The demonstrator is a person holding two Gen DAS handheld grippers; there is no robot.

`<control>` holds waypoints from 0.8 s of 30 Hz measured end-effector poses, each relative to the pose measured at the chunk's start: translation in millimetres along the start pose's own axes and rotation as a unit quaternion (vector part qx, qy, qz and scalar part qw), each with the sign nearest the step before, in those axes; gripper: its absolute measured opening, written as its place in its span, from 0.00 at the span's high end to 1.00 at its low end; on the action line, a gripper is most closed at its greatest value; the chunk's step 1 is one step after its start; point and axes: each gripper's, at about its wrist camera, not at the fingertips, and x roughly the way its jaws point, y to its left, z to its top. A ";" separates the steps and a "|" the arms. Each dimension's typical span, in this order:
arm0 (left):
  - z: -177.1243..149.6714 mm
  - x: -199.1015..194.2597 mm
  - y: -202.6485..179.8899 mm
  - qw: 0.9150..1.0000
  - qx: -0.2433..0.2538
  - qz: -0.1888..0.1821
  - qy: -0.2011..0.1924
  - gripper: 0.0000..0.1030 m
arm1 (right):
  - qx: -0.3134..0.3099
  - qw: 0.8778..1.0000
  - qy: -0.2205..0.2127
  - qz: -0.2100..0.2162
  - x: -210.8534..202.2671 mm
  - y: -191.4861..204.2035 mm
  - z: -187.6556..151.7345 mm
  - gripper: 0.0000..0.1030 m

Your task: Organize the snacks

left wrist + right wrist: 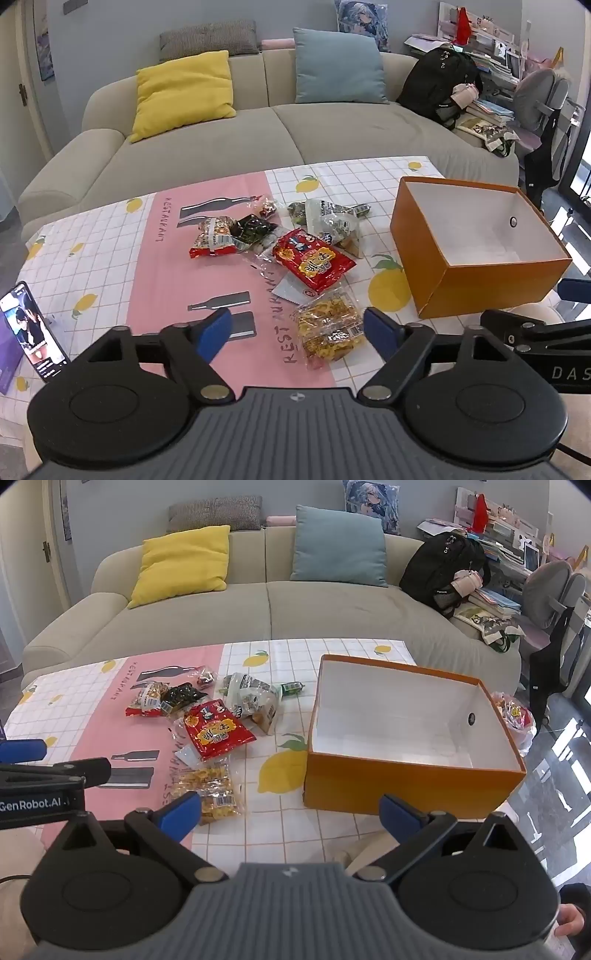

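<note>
**Snacks scattered beside an open orange box**

The left gripper [297, 332] hovers with jaws spread wide, grasping nothing, above a clear yellow snack bag [330, 334] near the table's front edge. The right gripper [290, 812] is likewise released and holds nothing. A red packet [313, 266] and other snack packets lie in a loose pile on the lemon-print tablecloth [110, 258], left of the orange box [406, 786].

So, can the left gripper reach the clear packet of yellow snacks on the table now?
Probably yes: the left gripper is open, and the clear packet of yellow snacks lies uncovered just ahead.
</note>
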 end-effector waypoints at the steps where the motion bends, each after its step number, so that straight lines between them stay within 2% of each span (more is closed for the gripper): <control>1: -0.1 0.7 0.0 1.000 -0.001 -0.003 0.002 0.10 | 0.000 1.000 0.001 0.000 0.3 -0.1 0.0 0.03; 9: 10.1 -7.8 -1.2 1.000 0.002 -0.007 0.007 0.10 | -0.001 1.000 0.002 0.002 -0.1 -1.3 6.8 0.03; 10: 2.0 -3.8 -1.5 1.000 0.003 -0.007 0.001 0.10 | 0.000 1.000 0.001 0.002 0.2 -1.4 3.1 0.03; 24: 0.8 0.3 1.6 1.000 -0.003 -0.005 0.002 0.10 | -0.005 1.000 -0.002 0.000 -1.6 2.5 1.4 0.03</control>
